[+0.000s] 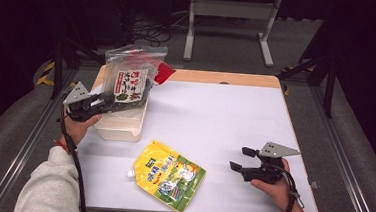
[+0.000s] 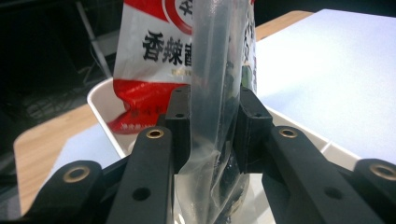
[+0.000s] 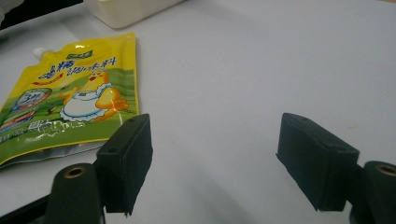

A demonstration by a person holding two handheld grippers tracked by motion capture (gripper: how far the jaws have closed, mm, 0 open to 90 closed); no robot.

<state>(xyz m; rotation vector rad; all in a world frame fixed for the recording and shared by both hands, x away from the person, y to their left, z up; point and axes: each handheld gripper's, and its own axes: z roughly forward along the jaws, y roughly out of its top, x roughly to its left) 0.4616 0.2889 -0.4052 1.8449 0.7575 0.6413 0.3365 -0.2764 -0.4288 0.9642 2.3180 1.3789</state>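
Item: clear plastic bag [image 1: 130,77] holding a red-and-white snack packet, gripped at its lower edge by the left claw [image 1: 107,104]; in the left gripper view both pads [image 2: 180,122] press flat against the film [image 2: 212,93], so the claw is clamped on the bag. Position: the bag stands up and leans away from the claw, its long axis running from the pinched lower end up toward the far edge of the table [image 1: 235,114]; its lower end hangs directly over the white bin [image 1: 122,124] at the table's near-left side, and whether it touches the bin's floor cannot be told. Bearing for the coming move, as judged: the bin lies straight below the bag, so a lowering with the bag's length tipped along the bin would seat it. Second item: yellow spouted pouch [image 1: 170,175], flat on the table near the front edge, spout toward the bin. Right claw [image 1: 239,158]: jaws wide apart, nothing between them, low by the table and pointing left; the pouch lies just to its left, closer to this claw than to the other.
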